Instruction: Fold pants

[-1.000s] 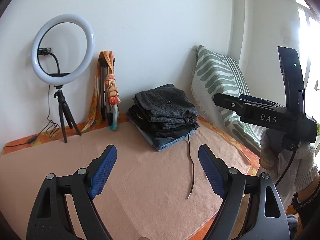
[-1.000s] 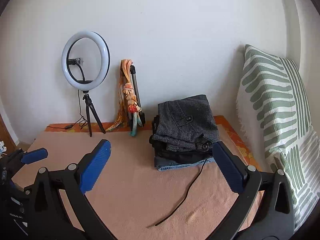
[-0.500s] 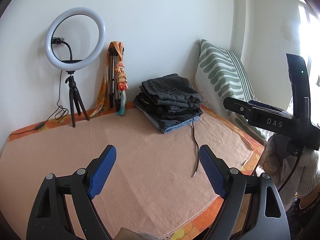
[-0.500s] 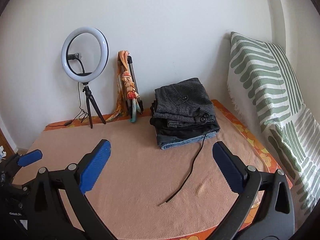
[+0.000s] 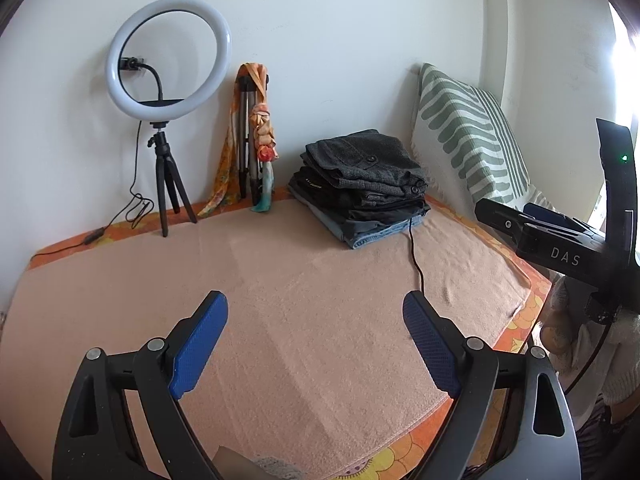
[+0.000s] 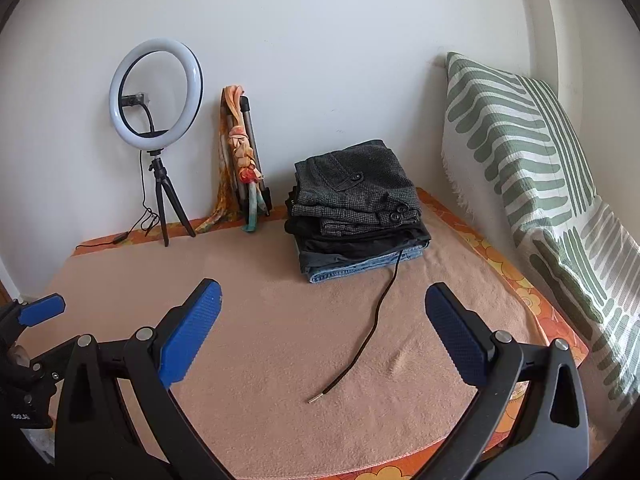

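Note:
A stack of folded pants [image 5: 362,184] lies at the far side of the peach blanket [image 5: 280,300], grey pair on top, jeans at the bottom; it also shows in the right wrist view [image 6: 356,208]. A black drawstring [image 6: 368,324] trails from the stack toward me. My left gripper [image 5: 316,344] is open and empty above the blanket's near part. My right gripper [image 6: 320,332] is open and empty, held above the blanket; it shows from the side in the left wrist view [image 5: 552,240].
A ring light on a tripod [image 5: 164,92] with its cable, and a folded tripod wrapped in an orange scarf [image 5: 256,140], stand against the back wall. A green striped pillow [image 6: 532,184] leans at the right. The orange flowered mattress edge [image 5: 524,320] borders the blanket.
Both grippers have pulled back and away from the stack, so more of the blanket and its near edge is in view. Both stay open and empty.

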A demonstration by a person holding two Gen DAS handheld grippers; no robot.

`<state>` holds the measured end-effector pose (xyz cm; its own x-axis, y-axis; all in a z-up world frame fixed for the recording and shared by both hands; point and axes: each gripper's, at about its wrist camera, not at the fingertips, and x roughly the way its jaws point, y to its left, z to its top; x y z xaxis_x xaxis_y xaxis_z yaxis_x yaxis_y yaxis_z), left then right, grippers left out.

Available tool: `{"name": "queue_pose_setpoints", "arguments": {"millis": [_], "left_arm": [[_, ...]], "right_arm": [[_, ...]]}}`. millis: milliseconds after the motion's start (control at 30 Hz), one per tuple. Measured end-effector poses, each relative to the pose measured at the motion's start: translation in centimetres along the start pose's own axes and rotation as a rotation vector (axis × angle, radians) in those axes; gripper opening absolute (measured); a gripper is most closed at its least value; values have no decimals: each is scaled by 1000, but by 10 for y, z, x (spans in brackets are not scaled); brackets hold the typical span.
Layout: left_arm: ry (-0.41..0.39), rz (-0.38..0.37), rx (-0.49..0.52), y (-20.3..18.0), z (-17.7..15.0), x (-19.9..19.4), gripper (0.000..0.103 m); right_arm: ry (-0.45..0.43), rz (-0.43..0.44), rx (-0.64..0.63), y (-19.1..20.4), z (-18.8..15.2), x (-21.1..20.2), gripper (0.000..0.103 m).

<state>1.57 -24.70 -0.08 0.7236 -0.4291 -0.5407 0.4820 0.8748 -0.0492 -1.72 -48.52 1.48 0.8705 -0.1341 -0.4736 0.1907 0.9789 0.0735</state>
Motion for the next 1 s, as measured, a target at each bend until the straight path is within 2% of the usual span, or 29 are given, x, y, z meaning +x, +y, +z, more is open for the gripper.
{"name": "queue_pose_setpoints", "arguments": {"millis": [567, 1000], "left_arm": [[-12, 8, -14, 2, -4, -6, 89], [-13, 5, -13, 2, -4, -8, 89]], "right_arm": [[-12, -8, 33, -10, 0, -1, 103], [-18, -5, 35, -3, -1, -5, 103]]}}
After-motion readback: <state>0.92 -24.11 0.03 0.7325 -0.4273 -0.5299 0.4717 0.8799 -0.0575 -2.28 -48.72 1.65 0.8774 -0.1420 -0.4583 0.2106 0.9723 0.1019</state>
